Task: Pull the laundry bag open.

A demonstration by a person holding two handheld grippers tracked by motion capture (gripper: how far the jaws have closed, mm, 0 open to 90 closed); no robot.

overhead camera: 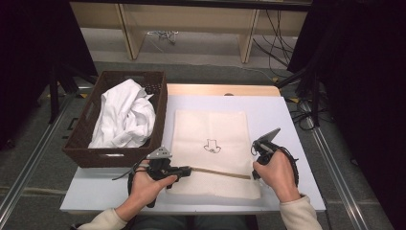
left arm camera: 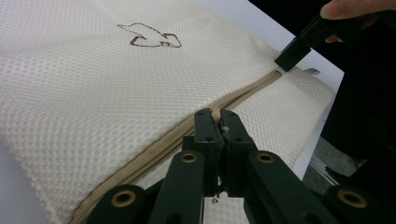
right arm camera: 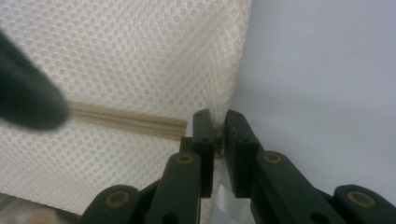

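While mesh bag (overhead camera: 210,143) lies flat, zipper (overhead camera: 220,173) runs left-right — both hand-held grippers clamp its ends.

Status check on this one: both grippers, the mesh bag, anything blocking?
Left gripper shut on the zipper. Right gripper shut on the mesh bag edge at the zipper's far end. Bag flat on table; nothing in the way.

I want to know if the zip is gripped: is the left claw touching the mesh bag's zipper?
Touching. In the left gripper view, the left claw is shut on the tan zipper of the mesh bag, the zip line running straight into its closed jaws.
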